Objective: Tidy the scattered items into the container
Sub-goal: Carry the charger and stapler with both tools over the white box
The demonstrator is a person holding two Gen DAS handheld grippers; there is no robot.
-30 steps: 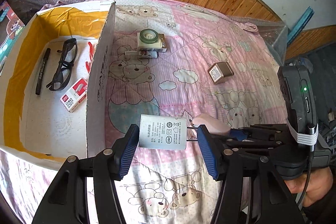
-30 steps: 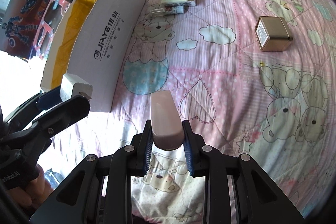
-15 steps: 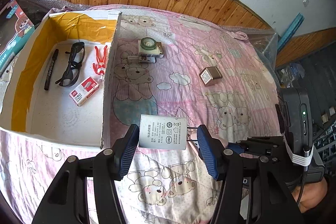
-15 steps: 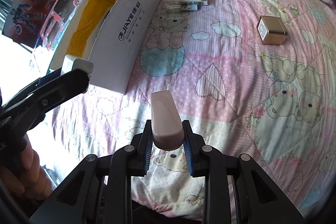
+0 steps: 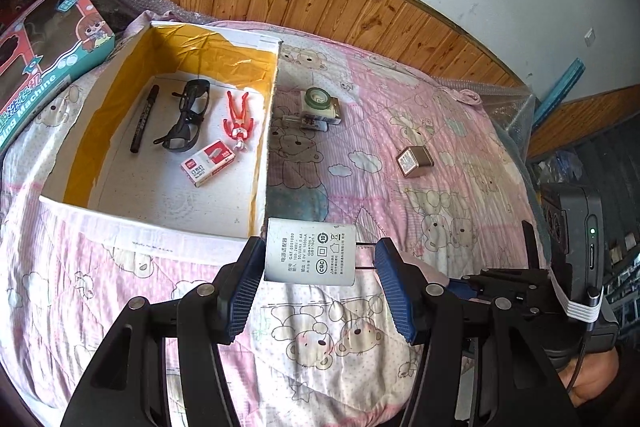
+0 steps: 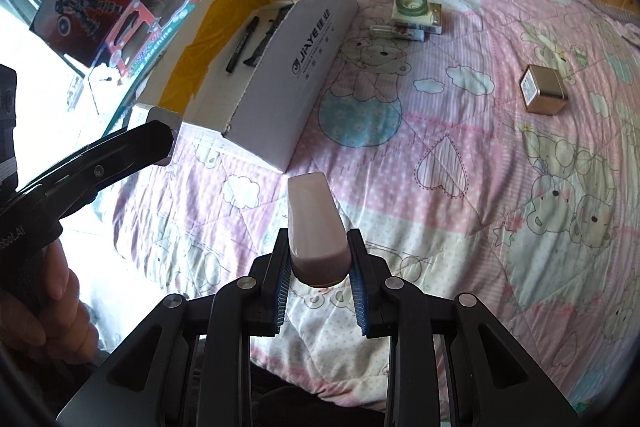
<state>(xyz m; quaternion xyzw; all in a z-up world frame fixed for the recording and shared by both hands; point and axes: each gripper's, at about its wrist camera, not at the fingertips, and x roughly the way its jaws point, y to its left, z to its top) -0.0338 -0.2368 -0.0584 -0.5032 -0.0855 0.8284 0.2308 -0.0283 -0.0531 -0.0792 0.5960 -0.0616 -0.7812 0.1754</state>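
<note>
My left gripper [image 5: 318, 263] is shut on a white power adapter [image 5: 310, 257], held by its body and its prongs, above the bedspread just in front of the box's near right corner. My right gripper [image 6: 318, 267] is shut on a pale pink block [image 6: 316, 227], raised above the bed. The open cardboard box [image 5: 272, 131] lies at the left and holds a black marker [image 5: 144, 119], dark glasses [image 5: 186, 115], a red figure [image 5: 238, 119] and a small red-and-white packet [image 5: 208, 163]. On the bed lie a green tape roll on a small carton [image 5: 320, 105] and a bronze cube box [image 5: 414, 161].
A pink bear-print quilt [image 5: 420, 115] covers the bed. A toy carton [image 5: 44, 67] lies beyond the box at the left. Wooden wall panelling [image 5: 320, 7] runs behind the bed. A person's hand [image 6: 52, 303] holds the left gripper at the lower left of the right wrist view.
Both grippers have pulled back and up from the bed, each still holding its item. The box and the scattered items now look smaller and farther off.
</note>
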